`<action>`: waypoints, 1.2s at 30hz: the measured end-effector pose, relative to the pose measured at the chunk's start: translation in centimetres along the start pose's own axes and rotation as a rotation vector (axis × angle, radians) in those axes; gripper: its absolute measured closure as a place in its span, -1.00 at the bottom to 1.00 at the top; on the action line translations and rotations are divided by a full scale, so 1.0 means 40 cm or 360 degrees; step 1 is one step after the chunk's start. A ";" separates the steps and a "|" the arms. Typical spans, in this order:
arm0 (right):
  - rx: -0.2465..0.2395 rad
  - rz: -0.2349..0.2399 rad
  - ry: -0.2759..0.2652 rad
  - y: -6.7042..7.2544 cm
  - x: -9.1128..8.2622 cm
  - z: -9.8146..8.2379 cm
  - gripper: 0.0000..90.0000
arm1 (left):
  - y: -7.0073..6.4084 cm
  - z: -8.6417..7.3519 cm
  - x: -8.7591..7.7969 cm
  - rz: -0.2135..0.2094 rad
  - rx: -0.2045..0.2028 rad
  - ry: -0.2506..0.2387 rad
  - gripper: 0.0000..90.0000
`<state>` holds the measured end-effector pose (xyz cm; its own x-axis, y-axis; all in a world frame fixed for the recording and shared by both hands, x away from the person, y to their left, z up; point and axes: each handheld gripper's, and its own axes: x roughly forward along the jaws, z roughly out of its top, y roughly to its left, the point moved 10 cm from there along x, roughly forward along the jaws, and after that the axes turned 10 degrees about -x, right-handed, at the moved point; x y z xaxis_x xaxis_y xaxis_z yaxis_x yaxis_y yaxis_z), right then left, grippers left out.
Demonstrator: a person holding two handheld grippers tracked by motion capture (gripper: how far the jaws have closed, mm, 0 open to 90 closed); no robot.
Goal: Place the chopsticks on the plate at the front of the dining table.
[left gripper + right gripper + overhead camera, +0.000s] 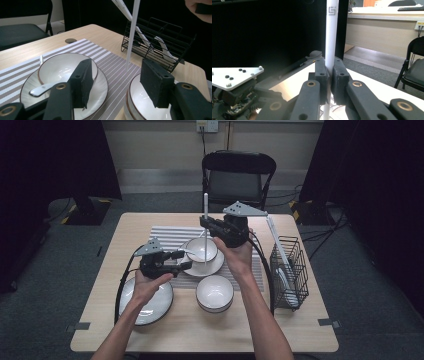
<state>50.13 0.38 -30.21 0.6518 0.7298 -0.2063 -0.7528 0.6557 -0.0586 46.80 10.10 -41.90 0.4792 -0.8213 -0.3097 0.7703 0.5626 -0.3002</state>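
My right gripper (206,226) (329,72) is shut on a long white chopstick (205,207) (331,37), held upright by its middle. The stick's lower end (132,32) hangs just above the striped placemat (170,236), beside the saucer. A small white bowl (201,249) (62,67) sits on a saucer (216,267) (100,90), with a white spoon (192,253) (43,88) lying in it. My left gripper (186,260) (116,75) hovers at the saucer's left rim. Its jaws stand partly apart with nothing between them.
A second white bowl (214,292) (140,100) stands in front of the saucer. A larger plate (155,307) lies front left under my left hand. A black wire rack (290,270) (160,42) at the right edge holds white utensils. A black chair (237,175) stands behind the table.
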 end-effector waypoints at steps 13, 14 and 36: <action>0.0012 0.0071 -0.0004 0.037 0.026 0.007 0.89 | -0.031 0.034 0.017 -0.0062 0.0016 -0.0024 0.23; 0.0006 0.0084 -0.0005 0.045 0.030 0.010 0.89 | -0.031 0.040 0.017 -0.0064 0.0017 -0.0042 0.28; 0.0002 0.0127 -0.0016 0.078 0.046 0.026 0.89 | -0.038 0.074 0.031 -0.0097 0.0014 -0.0083 0.75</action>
<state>49.07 3.96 -29.76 0.5904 0.7818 -0.2006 -0.8023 0.5955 -0.0410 47.46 7.93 -39.15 0.4521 -0.8580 -0.2438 0.8024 0.5105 -0.3089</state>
